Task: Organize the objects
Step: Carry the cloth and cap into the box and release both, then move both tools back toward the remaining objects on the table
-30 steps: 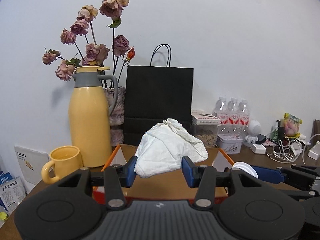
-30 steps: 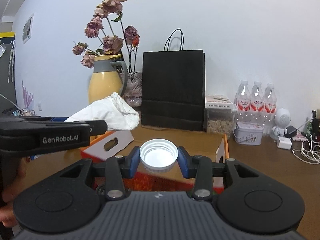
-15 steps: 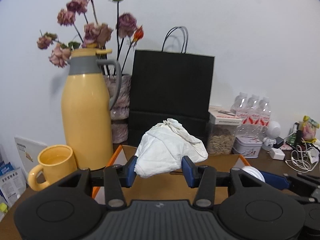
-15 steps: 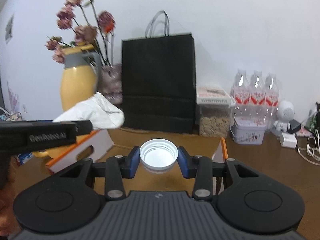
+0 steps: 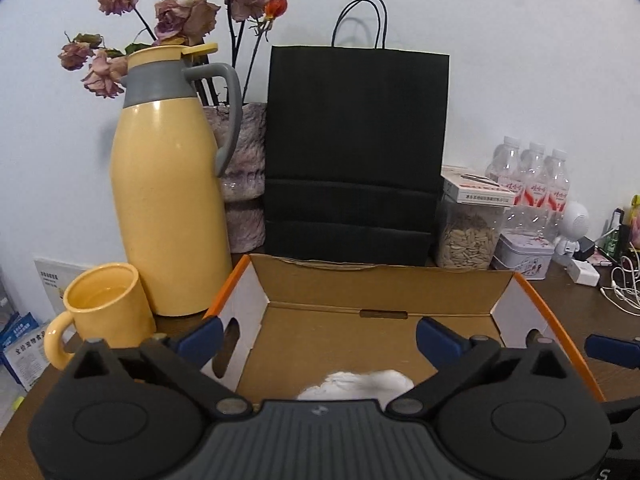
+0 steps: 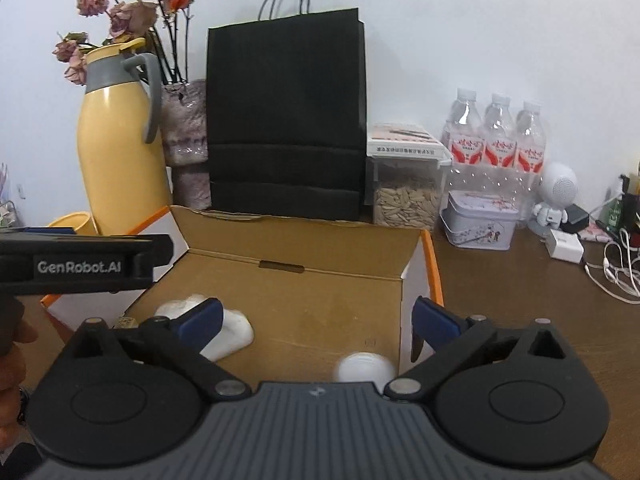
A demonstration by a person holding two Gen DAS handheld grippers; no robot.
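We saw the left hand-held gripper point(image 5: 318, 334) spread wide and empty over the cardboard box point(image 5: 372, 280). Half a second earlier it had clamped the white cloth point(image 5: 356, 384); the cloth now lay on the box floor just below its jaws, mostly hidden by the gripper body. The right hand-held gripper point(image 6: 316, 318) was also spread wide, with nothing between its fingers. The white cap point(image 6: 366, 368) it had been holding sat low at the right inner corner of the box, blurred, so possibly it was still falling or rolling. From the right wrist view the cloth point(image 6: 232, 330) showed on the left side of the box floor, well apart from the cap. We judged both drops done, two items stowed. Next move would likely be pulling both grippers back and fetching more from the counter point(image 6: 520, 312). Behind the box stood the yellow thermos point(image 5: 168, 200), yellow mug point(image 5: 108, 304) and black paper bag point(image 5: 356, 152), untouched.
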